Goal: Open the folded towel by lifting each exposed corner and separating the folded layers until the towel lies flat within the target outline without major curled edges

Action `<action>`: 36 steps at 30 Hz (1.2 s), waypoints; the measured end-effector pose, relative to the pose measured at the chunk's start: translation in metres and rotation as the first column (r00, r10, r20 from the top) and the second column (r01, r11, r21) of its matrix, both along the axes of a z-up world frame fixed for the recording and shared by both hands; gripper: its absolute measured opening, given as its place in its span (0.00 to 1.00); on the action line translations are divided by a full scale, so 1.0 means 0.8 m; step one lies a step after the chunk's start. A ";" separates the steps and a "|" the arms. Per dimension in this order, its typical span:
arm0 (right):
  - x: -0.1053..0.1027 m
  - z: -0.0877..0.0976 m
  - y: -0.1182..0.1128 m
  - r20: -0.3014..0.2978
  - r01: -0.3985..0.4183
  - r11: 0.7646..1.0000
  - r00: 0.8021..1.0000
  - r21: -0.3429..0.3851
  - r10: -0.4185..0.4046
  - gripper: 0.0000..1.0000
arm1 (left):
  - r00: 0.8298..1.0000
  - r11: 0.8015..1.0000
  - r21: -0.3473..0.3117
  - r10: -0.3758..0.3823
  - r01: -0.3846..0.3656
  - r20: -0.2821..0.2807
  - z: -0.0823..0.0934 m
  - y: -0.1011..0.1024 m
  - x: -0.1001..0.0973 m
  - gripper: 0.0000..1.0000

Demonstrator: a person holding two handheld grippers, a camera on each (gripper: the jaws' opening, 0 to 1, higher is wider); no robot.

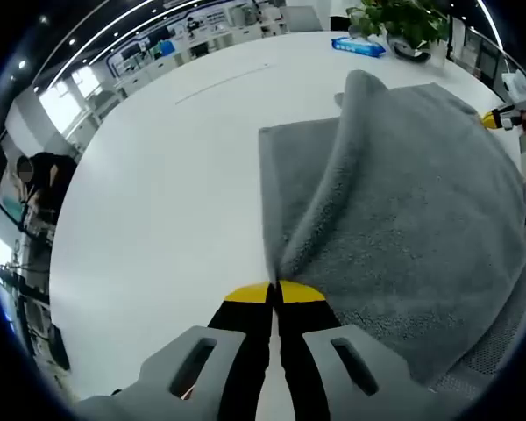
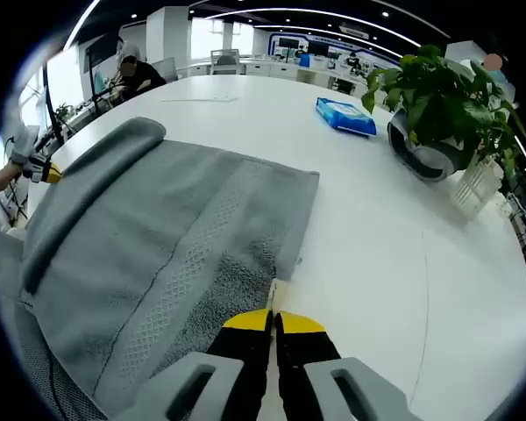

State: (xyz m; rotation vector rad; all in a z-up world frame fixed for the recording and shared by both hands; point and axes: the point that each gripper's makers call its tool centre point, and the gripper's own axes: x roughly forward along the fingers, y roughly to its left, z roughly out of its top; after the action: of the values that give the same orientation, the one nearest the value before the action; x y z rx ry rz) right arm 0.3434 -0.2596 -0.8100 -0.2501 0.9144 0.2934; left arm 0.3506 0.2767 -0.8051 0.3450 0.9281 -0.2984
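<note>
A grey towel [image 1: 421, 202] is held up off the white table [image 1: 175, 193] between the two grippers, sagging in the middle. My left gripper [image 1: 274, 292] is shut on one towel corner, its yellow tips pinched together on the cloth. The right gripper [image 1: 507, 116] appears at the towel's far right edge. In the right gripper view, my right gripper [image 2: 274, 321] is shut on the towel [image 2: 158, 237] at its near edge, and the left gripper [image 2: 35, 167] holds the far left corner. A lower layer of the towel lies on the table [image 2: 386, 237].
A potted plant [image 2: 434, 105] in a round pot and a blue packet [image 2: 345, 116] stand on the table beyond the towel. A person [image 2: 131, 70] sits at the far side. Desks and office furniture [image 1: 184, 35] lie beyond the table edge.
</note>
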 end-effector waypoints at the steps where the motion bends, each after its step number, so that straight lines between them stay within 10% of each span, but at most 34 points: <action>1: 0.000 0.000 -0.001 0.000 0.001 1.000 1.000 -0.001 -0.001 0.00 | 1.000 1.000 0.000 0.001 -0.001 0.000 0.000 0.002 0.000 0.01; 36: 0.006 0.001 -0.048 -0.012 0.028 0.998 1.000 -0.048 -0.029 0.00 | 0.999 0.998 0.038 0.048 -0.048 -0.008 -0.001 0.051 -0.005 0.01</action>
State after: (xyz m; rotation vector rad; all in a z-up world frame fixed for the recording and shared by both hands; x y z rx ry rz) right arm 0.3483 -0.2980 -0.8095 -0.2791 0.9372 0.2470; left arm 0.3466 0.3175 -0.8061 0.3557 0.9500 -0.2389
